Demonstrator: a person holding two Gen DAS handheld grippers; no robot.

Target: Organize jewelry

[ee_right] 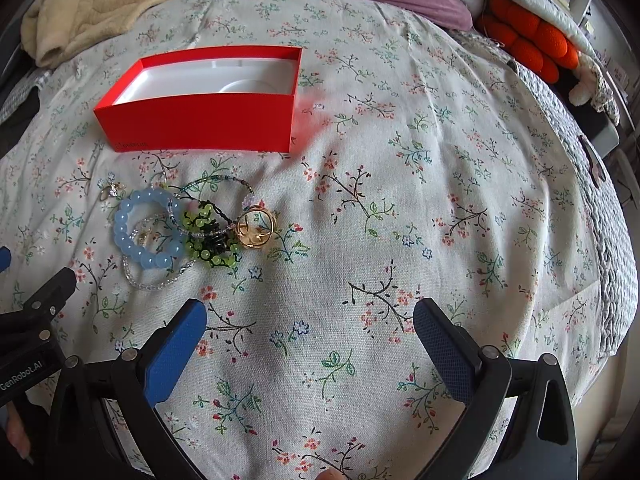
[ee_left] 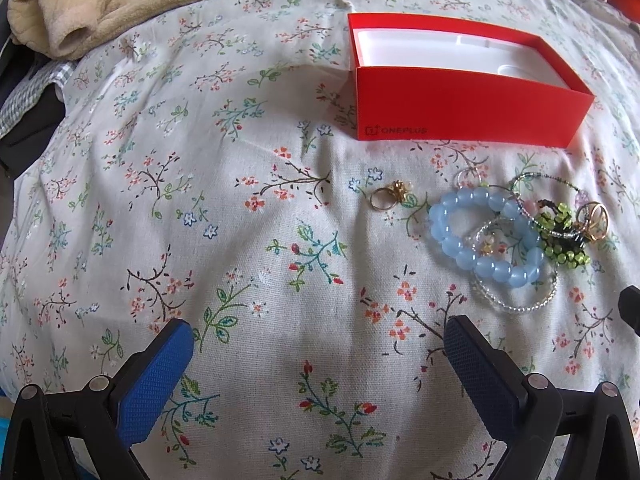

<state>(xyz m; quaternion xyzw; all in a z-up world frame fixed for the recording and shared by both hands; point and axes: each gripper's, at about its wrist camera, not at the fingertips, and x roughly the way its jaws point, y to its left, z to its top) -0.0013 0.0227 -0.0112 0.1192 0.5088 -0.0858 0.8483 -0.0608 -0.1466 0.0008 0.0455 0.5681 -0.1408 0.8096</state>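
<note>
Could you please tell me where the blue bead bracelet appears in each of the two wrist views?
Left wrist: blue bead bracelet lies right of centre, below the red box.
Right wrist: blue bead bracelet lies left of centre, below the red box.
Shared landmark: the red box.

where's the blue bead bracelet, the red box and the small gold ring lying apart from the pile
blue bead bracelet (ee_left: 486,270): left wrist view, on the beads of its near arc
red box (ee_left: 460,108): left wrist view, on the front wall
small gold ring (ee_left: 380,201): left wrist view, on its band, left of the pile
</note>
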